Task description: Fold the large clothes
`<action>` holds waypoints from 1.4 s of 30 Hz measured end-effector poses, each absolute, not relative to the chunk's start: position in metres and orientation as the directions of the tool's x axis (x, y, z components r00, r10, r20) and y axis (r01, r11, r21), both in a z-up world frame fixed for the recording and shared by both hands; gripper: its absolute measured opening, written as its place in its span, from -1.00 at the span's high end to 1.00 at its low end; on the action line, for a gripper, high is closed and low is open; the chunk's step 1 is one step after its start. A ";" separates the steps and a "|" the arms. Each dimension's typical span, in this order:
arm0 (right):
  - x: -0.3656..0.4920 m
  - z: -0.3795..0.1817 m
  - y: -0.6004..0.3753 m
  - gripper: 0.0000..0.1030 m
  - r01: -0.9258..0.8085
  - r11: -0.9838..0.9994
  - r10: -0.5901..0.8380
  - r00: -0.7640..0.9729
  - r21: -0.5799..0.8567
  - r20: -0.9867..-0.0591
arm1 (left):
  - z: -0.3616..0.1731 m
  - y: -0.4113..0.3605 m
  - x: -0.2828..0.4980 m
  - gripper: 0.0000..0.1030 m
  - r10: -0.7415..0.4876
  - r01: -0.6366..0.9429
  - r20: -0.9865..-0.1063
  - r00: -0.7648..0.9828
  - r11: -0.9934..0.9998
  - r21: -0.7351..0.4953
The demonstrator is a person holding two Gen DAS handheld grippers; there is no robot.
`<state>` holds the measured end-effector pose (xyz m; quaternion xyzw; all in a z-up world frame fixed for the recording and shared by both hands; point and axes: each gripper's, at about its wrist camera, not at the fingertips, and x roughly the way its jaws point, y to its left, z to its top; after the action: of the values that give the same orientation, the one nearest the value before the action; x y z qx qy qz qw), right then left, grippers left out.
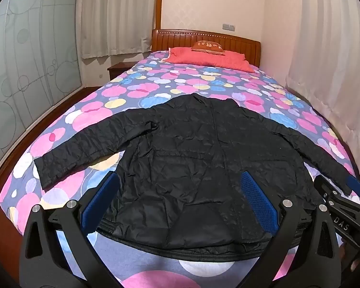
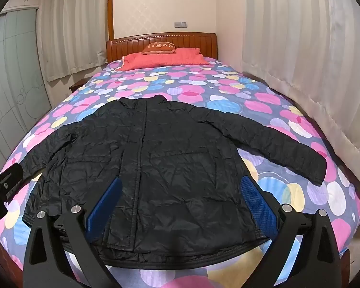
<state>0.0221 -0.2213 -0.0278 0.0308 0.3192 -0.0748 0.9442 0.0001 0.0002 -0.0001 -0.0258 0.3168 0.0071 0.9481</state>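
A black quilted jacket [image 1: 192, 148] [image 2: 160, 163] lies flat and front up on the bed, both sleeves spread out to the sides and the collar toward the headboard. My left gripper [image 1: 180, 187] hovers open above the jacket's hem, left of its middle, with nothing between the blue pads [image 1: 259, 201]. My right gripper [image 2: 180, 189] is open as well, over the hem's right half, its blue pads [image 2: 256, 204] apart and empty. The right gripper's body [image 1: 343, 206] shows at the right edge of the left wrist view, near the right cuff. The left gripper's body [image 2: 2, 187] shows at the left edge of the right wrist view.
The bed carries a quilt with pink, blue and yellow blotches [image 1: 156, 84] [image 2: 204, 88]. A red pillow [image 1: 208, 58] with a small cushion lies by the wooden headboard [image 2: 160, 39]. Curtains hang along the right wall [image 2: 300, 72]. A frosted sliding door [image 1: 24, 72] and a nightstand [image 1: 117, 68] stand left.
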 end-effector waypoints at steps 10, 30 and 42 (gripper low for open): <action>0.022 -0.027 -0.220 -0.90 0.163 0.987 -0.125 0.786 0.008 -0.606 | 0.000 0.000 0.000 -0.96 0.003 -0.029 -0.597 0.802 0.999 -0.035; 0.022 -0.027 -0.218 -0.90 0.161 0.987 -0.127 0.786 0.002 -0.605 | 0.000 0.000 0.000 -0.96 0.007 -0.031 -0.598 0.802 0.999 -0.030; 0.022 -0.028 -0.218 -0.90 0.161 0.987 -0.127 0.786 0.001 -0.605 | 0.000 0.000 0.000 -0.96 0.008 -0.031 -0.598 0.802 0.999 -0.028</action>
<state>0.0221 -0.2180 -0.0279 0.0264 0.3181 -0.0762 0.9446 -0.0001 -0.0002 0.0000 -0.0182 0.3147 0.0102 0.9490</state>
